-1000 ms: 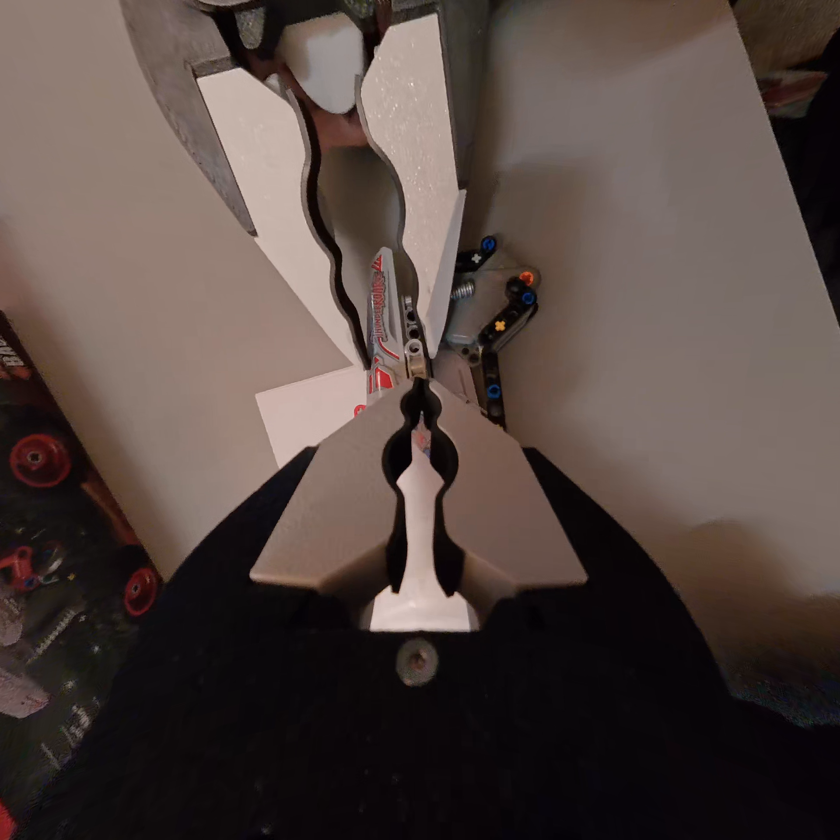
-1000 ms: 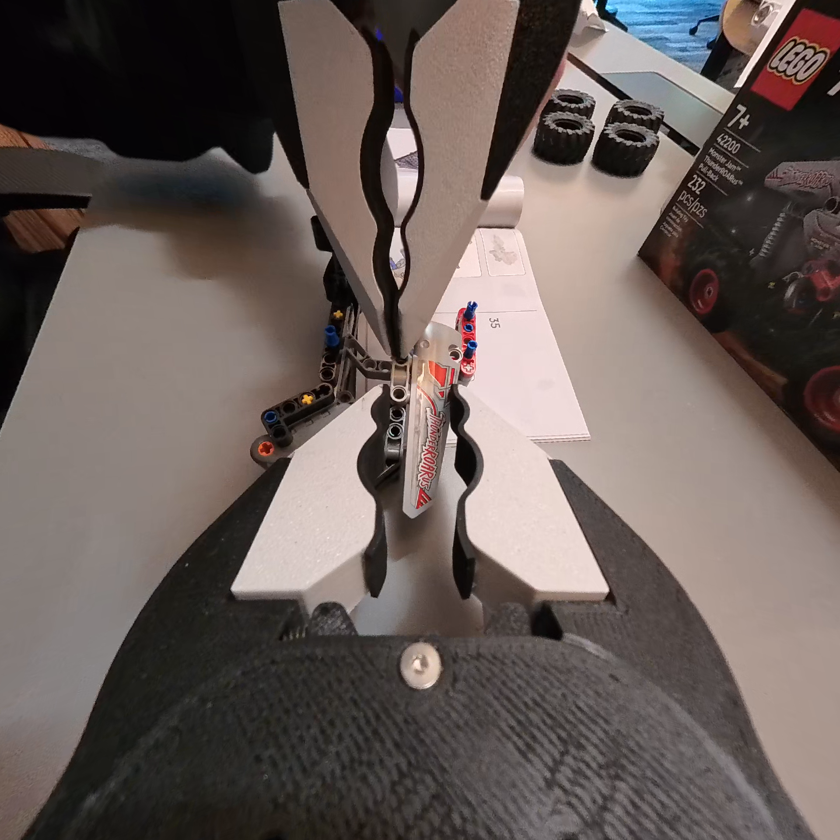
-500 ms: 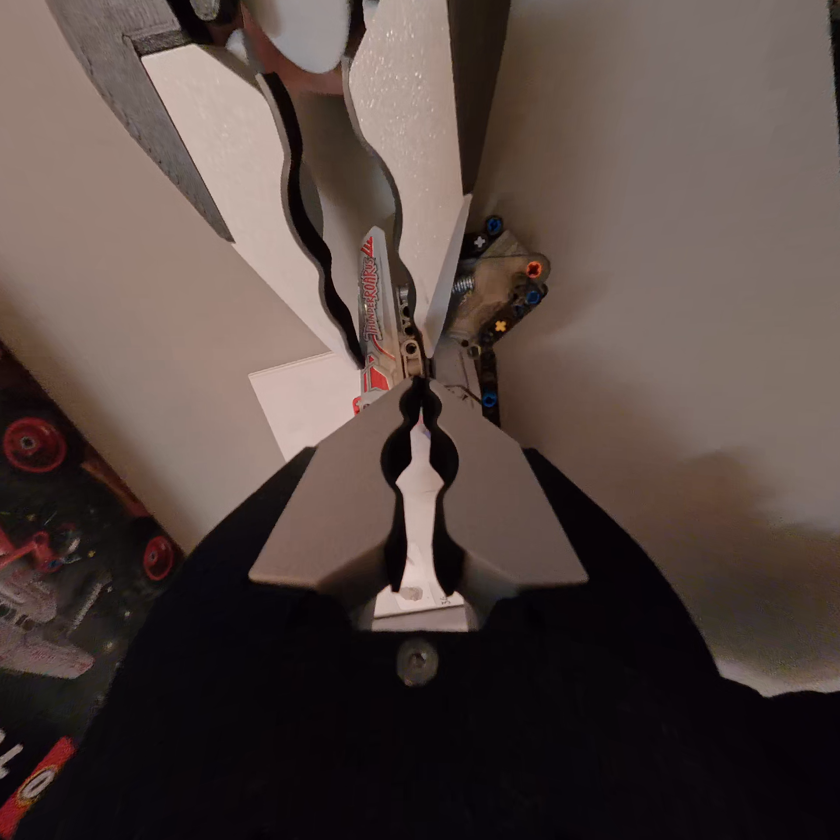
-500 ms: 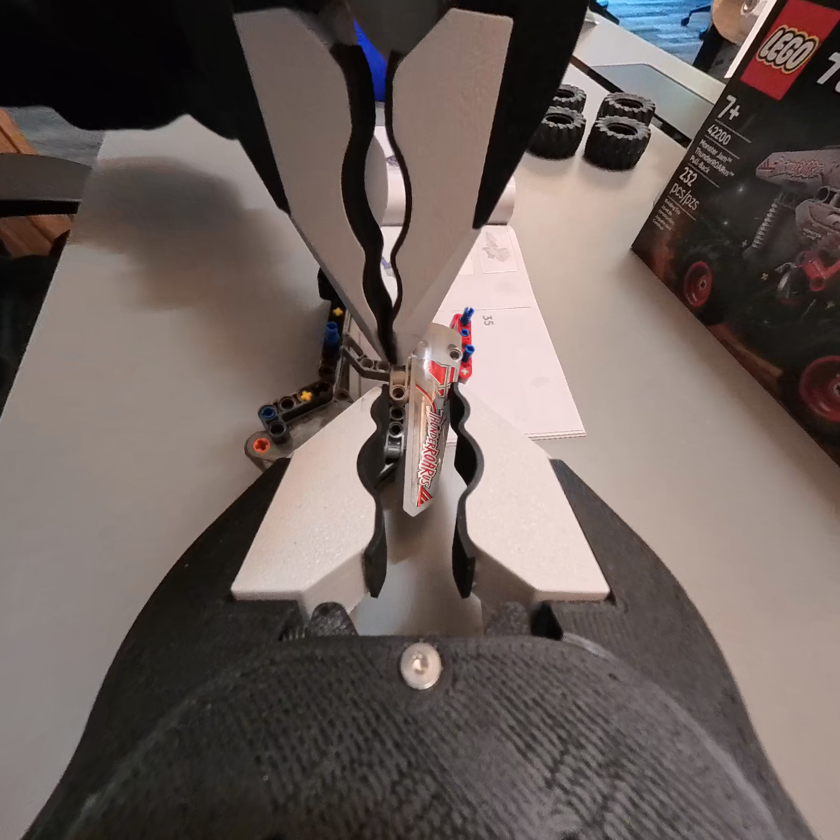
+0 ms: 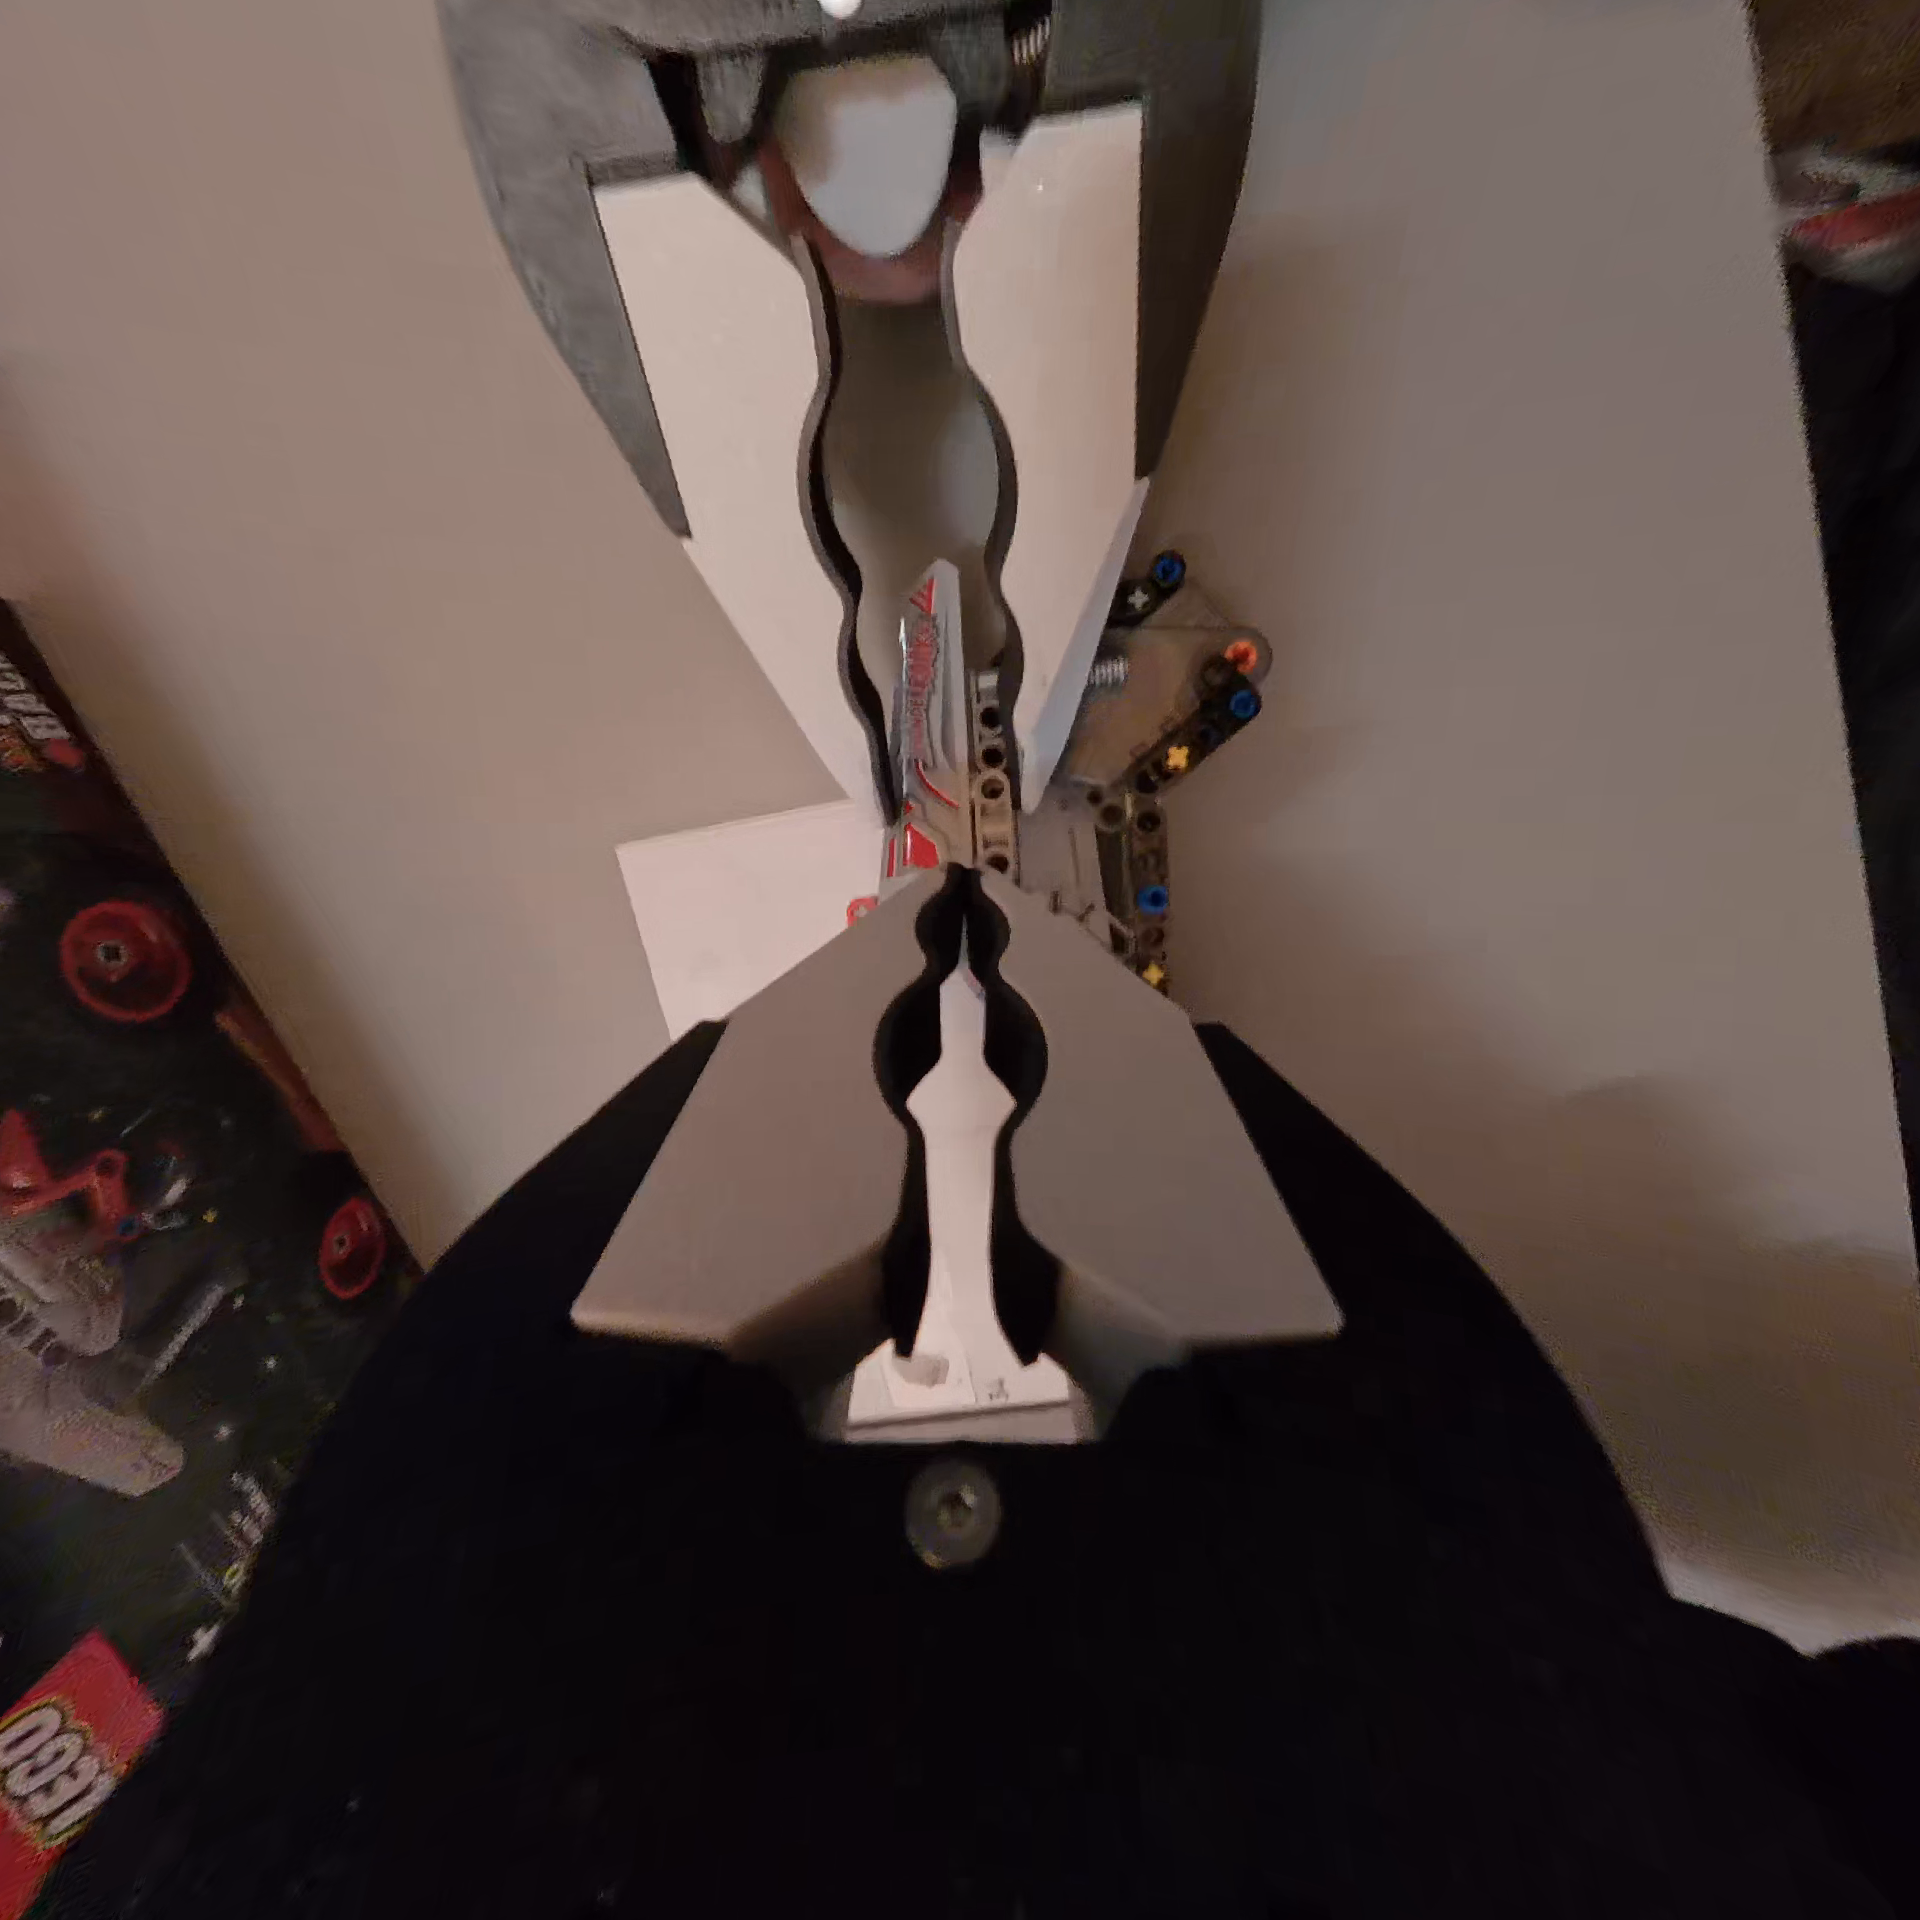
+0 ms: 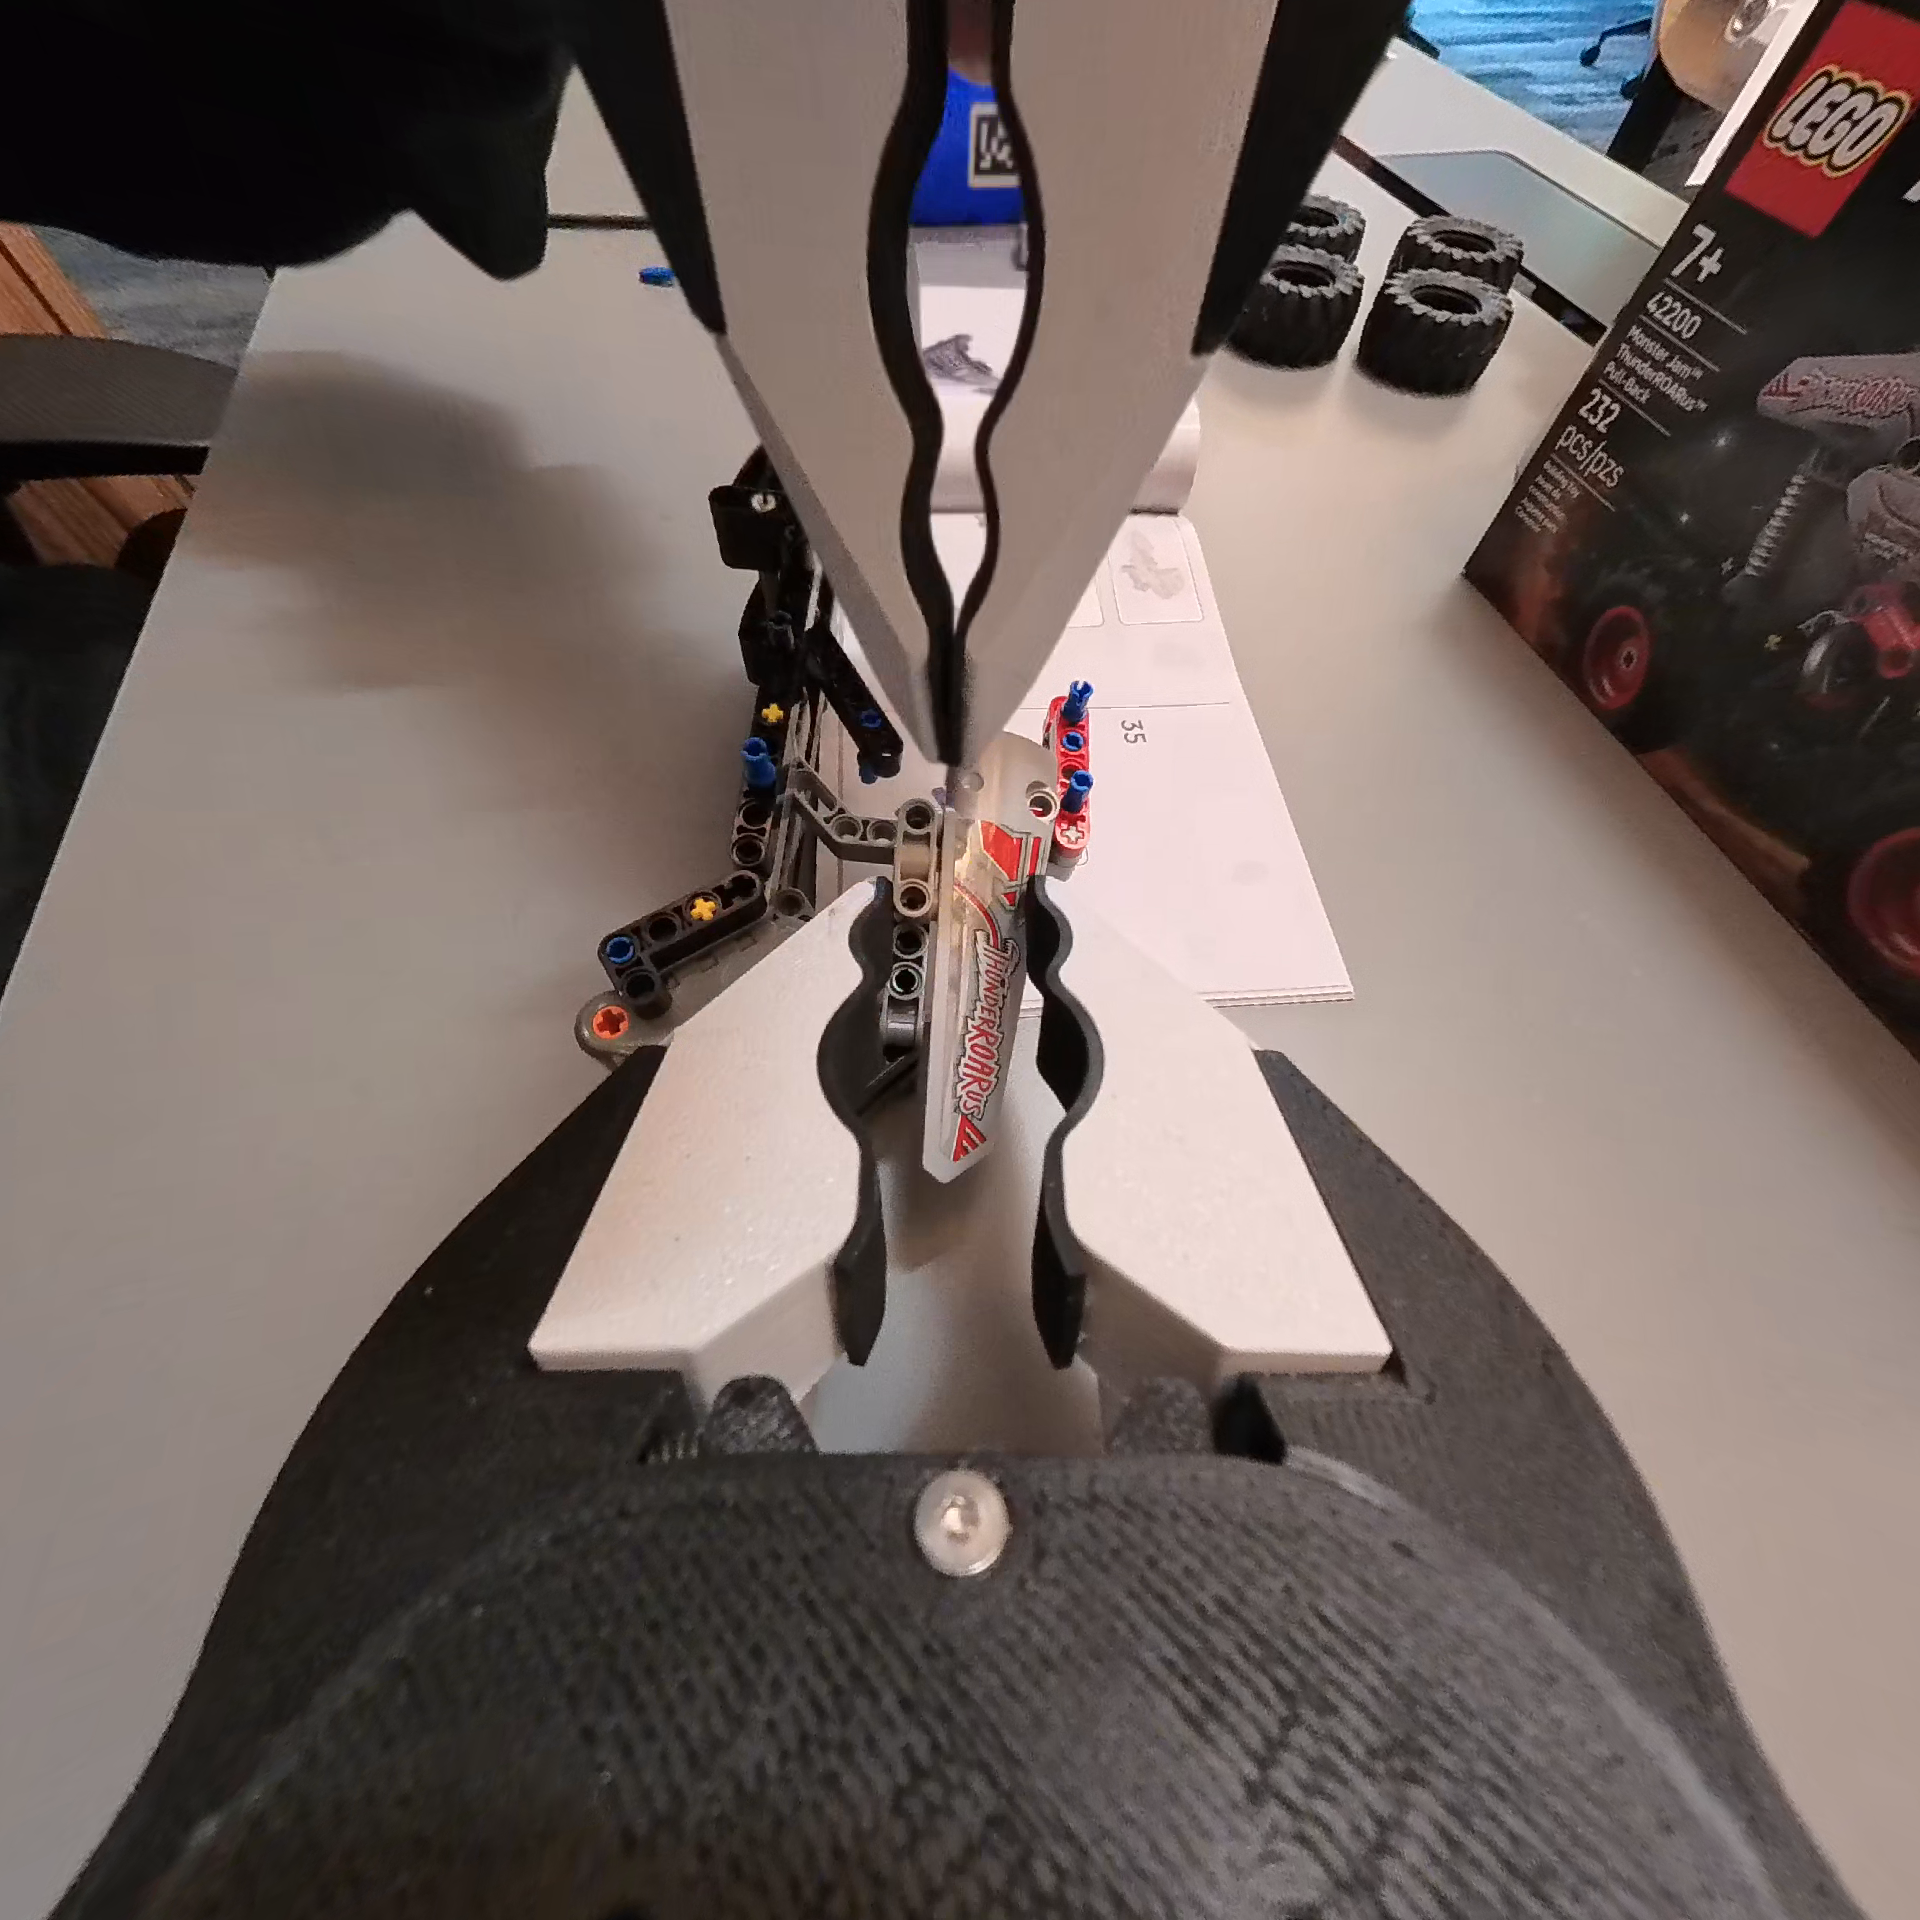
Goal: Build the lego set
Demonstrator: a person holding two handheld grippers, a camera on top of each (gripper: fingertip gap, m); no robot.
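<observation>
A grey panel with a red decal stands next to a grey holed beam. My right gripper is shut on both. A grey link joins the beam to the black and grey chassis, which has blue pins and lies on the table. My left gripper is shut. In the right wrist view it comes down from above and its tips touch the panel's far end. I cannot tell whether it pinches a small piece. The left wrist view shows the right gripper, the panel and the chassis.
The white instruction booklet lies under the work, with a red piece with blue pins on it. The set's box stands at the right. Several black tyres sit at the back right. The table is white. The tips of both grippers are at nearly the same place.
The left gripper has swung from a tilt to straight in line above the panel's end and fills more of the right view. The right gripper still holds the panel and beam.
</observation>
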